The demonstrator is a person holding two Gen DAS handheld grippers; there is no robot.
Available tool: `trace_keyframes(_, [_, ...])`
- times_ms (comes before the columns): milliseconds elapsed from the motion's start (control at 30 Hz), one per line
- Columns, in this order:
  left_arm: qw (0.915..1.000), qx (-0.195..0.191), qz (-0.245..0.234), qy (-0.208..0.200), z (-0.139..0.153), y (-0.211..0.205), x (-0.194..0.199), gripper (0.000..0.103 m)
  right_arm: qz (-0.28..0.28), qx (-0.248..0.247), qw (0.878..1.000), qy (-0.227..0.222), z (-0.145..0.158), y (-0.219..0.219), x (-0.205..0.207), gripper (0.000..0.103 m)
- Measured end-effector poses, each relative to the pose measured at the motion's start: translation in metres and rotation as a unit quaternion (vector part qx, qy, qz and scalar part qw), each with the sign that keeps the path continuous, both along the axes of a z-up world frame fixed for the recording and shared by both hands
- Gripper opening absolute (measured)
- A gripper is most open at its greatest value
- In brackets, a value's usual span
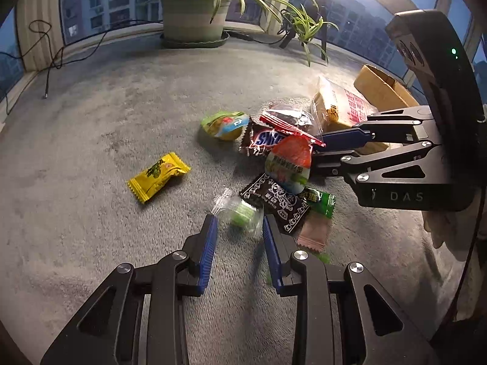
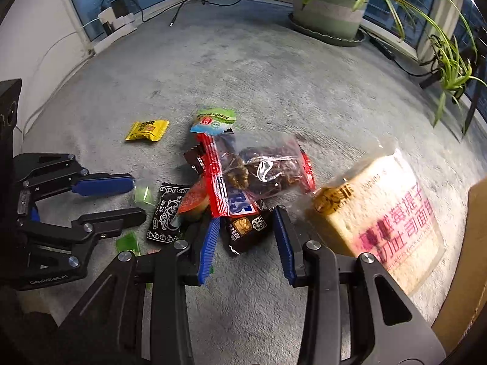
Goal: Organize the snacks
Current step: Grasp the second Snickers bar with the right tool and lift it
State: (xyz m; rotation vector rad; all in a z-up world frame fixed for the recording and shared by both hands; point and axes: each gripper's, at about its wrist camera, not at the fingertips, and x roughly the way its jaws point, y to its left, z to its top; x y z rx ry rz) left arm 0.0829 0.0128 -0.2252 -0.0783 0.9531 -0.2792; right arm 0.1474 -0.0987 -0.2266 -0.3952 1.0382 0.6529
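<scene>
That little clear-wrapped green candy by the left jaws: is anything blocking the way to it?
Nothing visible does. The green candy lies on the grey carpet just past the open left gripper, roughly in line with the gap. The black patterned packet lies close on its right, so the right-hand jaw could brush it.

Both grippers hang low, fingers spread — the left gripper [image 1: 239, 223] pointing forward, the right gripper [image 2: 247, 222] angled beside it.
</scene>
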Motion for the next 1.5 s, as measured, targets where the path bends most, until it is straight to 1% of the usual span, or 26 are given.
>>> trace_keyframes(100, [1.0, 0.001, -0.002, -0.004, 0.0, 0.001, 0.001, 0.029, 0.006, 0.011, 1.0, 0.013, -0.001, -0.002, 0.001, 0.037])
trace_keyframes(167, [1.0, 0.006, -0.002, -0.007, -0.001, 0.0, 0.001, 0.025, 0.011, 0.014, 1.0, 0.016, -0.002, -0.002, 0.003, 0.037])
trace_keyframes(233, [0.9999, 0.006, -0.002, -0.01, -0.001, 0.0, 0.002, 0.017, 0.017, 0.013, 1.0, 0.014, -0.003, 0.0, 0.005, 0.037])
trace_keyframes(300, [0.9999, 0.003, -0.003, -0.01, -0.001, 0.001, 0.002, 0.015, 0.02, 0.01, 1.0, 0.013, -0.004, 0.003, 0.006, 0.037])
trace_keyframes(367, [0.9999, 0.003, -0.006, -0.011, -0.001, 0.001, 0.003, 0.015, 0.027, 0.003, 1.0, 0.008, -0.005, 0.007, 0.005, 0.037])
trace_keyframes(433, [0.9999, -0.001, -0.01, -0.008, -0.001, 0.002, 0.003, 0.015, 0.035, 0.0, 0.999, 0.009, -0.004, 0.008, 0.003, 0.032])
trace_keyframes(500, [0.9999, -0.003, -0.006, -0.011, 0.001, 0.004, 0.002, 0.015, 0.039, 0.001, 0.999, 0.016, -0.002, 0.007, 0.002, 0.032])
trace_keyframes(600, [0.9999, -0.007, 0.006, -0.011, 0.002, 0.008, 0.004, 0.016, 0.044, -0.004, 0.999, 0.011, -0.002, 0.009, 0.002, 0.032])
trace_keyframes(700, [0.9999, -0.005, 0.009, -0.007, 0.001, 0.007, 0.009, 0.016, 0.037, -0.003, 0.999, 0.007, -0.002, 0.012, 0.005, 0.035])
trace_keyframes(767, [0.9999, -0.004, 0.01, 0.0, -0.001, 0.005, 0.012, 0.021, 0.037, -0.002, 0.999, 0.004, -0.003, 0.014, 0.006, 0.035])
trace_keyframes(867, [0.9999, -0.004, 0.017, -0.001, 0.0, 0.006, 0.016, 0.021, 0.036, 0.005, 0.999, 0.006, -0.004, 0.014, 0.008, 0.035])
trace_keyframes(933, [0.9997, -0.007, 0.023, -0.001, 0.0, 0.007, 0.018, 0.024, 0.037, 0.008, 0.999, 0.008, -0.005, 0.013, 0.009, 0.035])
trace_keyframes(1000, [0.9997, -0.004, 0.025, -0.003, 0.0, 0.007, 0.021, 0.024, 0.036, 0.012, 0.999, 0.009, -0.005, 0.012, 0.009, 0.031])
trace_keyframes(1167, [0.9996, 0.002, 0.026, -0.011, -0.002, 0.009, 0.024, 0.02, 0.028, 0.025, 0.999, 0.016, -0.002, 0.008, 0.006, 0.029])
trace_keyframes(1200, [0.9996, 0.002, 0.027, -0.012, -0.002, 0.009, 0.024, 0.018, 0.026, 0.028, 0.999, 0.017, -0.001, 0.006, 0.005, 0.029])
trace_keyframes(1233, [0.9995, 0.0, 0.028, -0.012, -0.002, 0.01, 0.024, 0.015, 0.023, 0.031, 0.999, 0.019, 0.0, 0.004, 0.005, 0.028])
trace_keyframes(1400, [0.9989, -0.023, 0.04, -0.009, -0.002, 0.02, 0.019, 0.013, 0.013, 0.05, 0.998, 0.027, 0.006, -0.006, 0.0, 0.028])
trace_keyframes(1500, [0.9989, -0.023, 0.039, -0.011, -0.002, 0.021, 0.017, 0.013, 0.015, 0.046, 0.999, 0.023, 0.007, -0.008, -0.006, 0.028])
